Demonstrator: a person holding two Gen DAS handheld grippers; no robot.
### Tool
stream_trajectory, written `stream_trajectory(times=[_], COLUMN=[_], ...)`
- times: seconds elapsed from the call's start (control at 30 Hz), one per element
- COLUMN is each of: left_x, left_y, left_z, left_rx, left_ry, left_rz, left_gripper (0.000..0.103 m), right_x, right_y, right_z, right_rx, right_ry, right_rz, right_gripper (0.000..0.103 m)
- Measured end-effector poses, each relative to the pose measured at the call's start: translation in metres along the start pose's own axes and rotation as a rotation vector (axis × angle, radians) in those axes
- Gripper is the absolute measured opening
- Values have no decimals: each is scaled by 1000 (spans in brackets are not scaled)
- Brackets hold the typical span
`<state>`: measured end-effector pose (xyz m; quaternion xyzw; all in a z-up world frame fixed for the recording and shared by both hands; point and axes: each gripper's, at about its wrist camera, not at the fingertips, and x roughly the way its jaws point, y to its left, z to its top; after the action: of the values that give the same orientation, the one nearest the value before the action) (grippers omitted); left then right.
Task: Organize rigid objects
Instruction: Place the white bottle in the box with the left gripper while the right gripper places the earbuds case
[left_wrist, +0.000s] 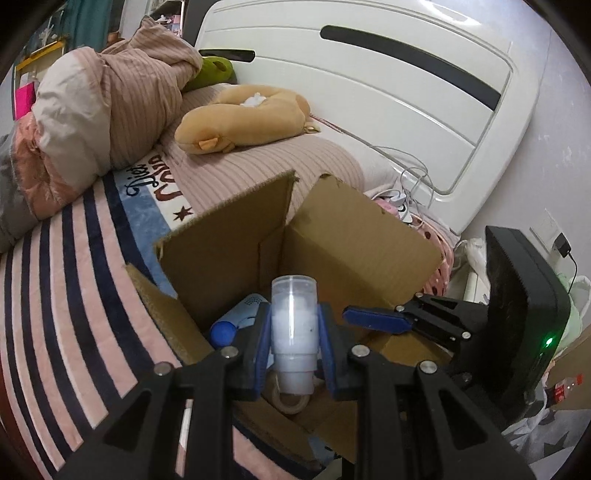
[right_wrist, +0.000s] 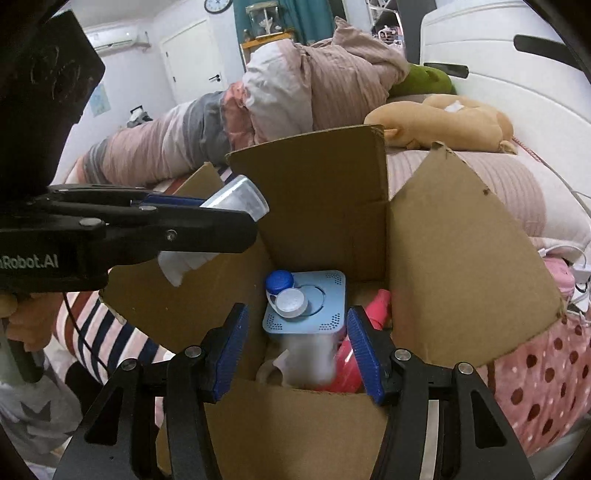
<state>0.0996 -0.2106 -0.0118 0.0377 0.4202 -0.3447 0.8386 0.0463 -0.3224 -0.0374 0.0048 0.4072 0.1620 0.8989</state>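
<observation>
I am holding a gripper in each hand over an open cardboard box (right_wrist: 321, 206) that sits on a bed with a striped blanket (left_wrist: 74, 295). My left gripper (left_wrist: 294, 332) is clamped on a white translucent bottle with a clear cap (left_wrist: 294, 317), its blue pads pressing both sides of the bottle's body; the bottle hangs in the air above the box opening, not yet inside. From the right wrist view the same bottle (right_wrist: 236, 201) juts out of the left gripper at a tilt, above the box's left wall. My right gripper (right_wrist: 293, 345) is spread wide and holds nothing, poised over the near edge of the box. Several things already lie inside: a pale blue square device with perforated corners (right_wrist: 308, 306), a small contact lens case with one blue and one white lid (right_wrist: 284, 293) resting on top of it, something pink (right_wrist: 380, 306) beside it, and a roll of tape (left_wrist: 290, 400) lower down. I judge the packing well under way, with the bottle the piece in hand and still to be lowered and released. No other loose rigid items show on the bed, only a bundled quilt (left_wrist: 122, 99) and a tan plush toy (left_wrist: 240, 122), so I cannot tell how much remains.
</observation>
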Motion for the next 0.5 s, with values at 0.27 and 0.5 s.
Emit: stream_trajectory(times=[0.27,0.5], left_x=[-6,-31], left_y=[-1,9], left_z=[-3,-8], left_rx=[1,-33], left_ry=[-10,-58], left_rz=[4,-2], left_gripper=[22,41], right_x=[-7,-14], right_y=[-5,-1], right_z=[-4,-2], right_rx=[20,18], right_ry=[-7,-2], right_rz=[-21,-33], right_gripper=[59,60])
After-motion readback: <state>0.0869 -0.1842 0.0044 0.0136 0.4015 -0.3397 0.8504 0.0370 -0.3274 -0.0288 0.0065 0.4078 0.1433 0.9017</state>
